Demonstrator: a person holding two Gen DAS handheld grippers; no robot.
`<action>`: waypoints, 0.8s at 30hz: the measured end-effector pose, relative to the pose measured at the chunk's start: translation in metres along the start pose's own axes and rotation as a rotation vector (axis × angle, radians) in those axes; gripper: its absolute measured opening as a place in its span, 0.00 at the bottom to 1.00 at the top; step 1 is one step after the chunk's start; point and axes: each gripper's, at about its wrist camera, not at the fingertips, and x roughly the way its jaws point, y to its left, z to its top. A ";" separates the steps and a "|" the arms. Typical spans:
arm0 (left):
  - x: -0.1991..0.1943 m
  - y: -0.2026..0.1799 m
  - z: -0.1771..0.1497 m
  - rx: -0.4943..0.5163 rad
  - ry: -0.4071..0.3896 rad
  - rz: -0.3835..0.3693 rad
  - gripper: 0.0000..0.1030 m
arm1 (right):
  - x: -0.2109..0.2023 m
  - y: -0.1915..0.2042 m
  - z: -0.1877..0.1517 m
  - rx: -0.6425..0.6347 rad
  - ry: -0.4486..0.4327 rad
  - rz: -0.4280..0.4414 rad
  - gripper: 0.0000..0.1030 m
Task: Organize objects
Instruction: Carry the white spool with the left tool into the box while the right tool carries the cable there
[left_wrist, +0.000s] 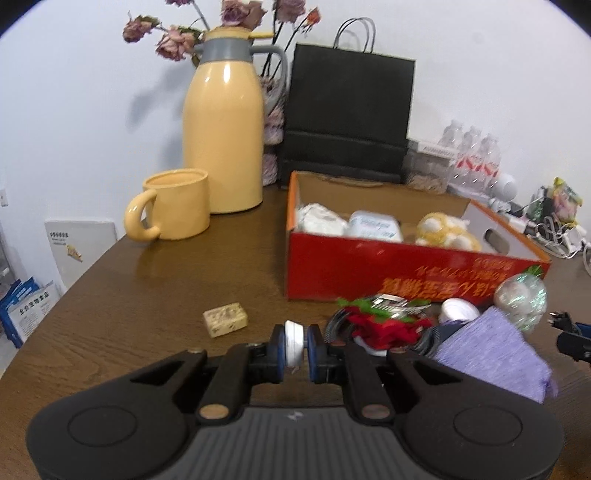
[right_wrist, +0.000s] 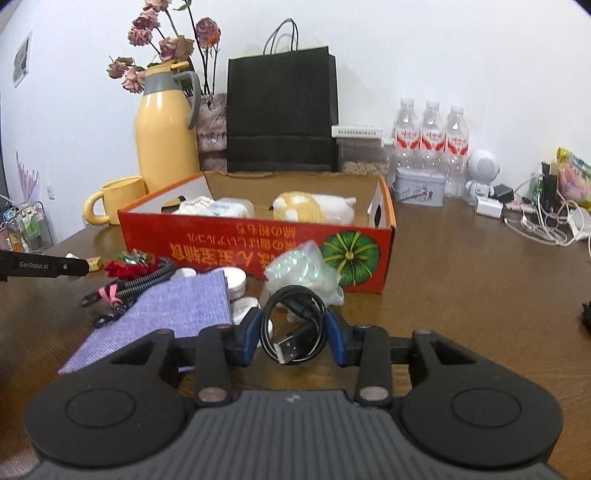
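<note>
The left claw (left_wrist: 294, 345) is clamped on a small white round lid-like disc (left_wrist: 294, 341), lifted above the wooden surface (left_wrist: 147, 295). The right claw (right_wrist: 294, 332) is clamped on a coiled black USB cable (right_wrist: 293, 326). Ahead stands the open red cardboard box (right_wrist: 229, 251), holding a yellow-and-white plush toy (right_wrist: 314, 206) and white packets. Between claws and box lie a ribbed purple cloth (right_wrist: 177, 310), a crinkly clear bag (right_wrist: 306, 273), red fabric and braided cords. A glossy yellow mug (left_wrist: 177, 203) and thermos (left_wrist: 221, 129) stand left.
</note>
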 end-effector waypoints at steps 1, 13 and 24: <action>-0.002 -0.003 0.002 0.005 -0.006 -0.004 0.10 | -0.001 0.001 0.002 -0.004 -0.007 0.001 0.37; -0.011 -0.052 0.043 0.057 -0.114 -0.070 0.10 | 0.004 0.008 0.044 -0.038 -0.091 0.050 0.37; 0.015 -0.083 0.076 0.073 -0.140 -0.078 0.10 | 0.037 0.006 0.083 -0.042 -0.136 0.074 0.37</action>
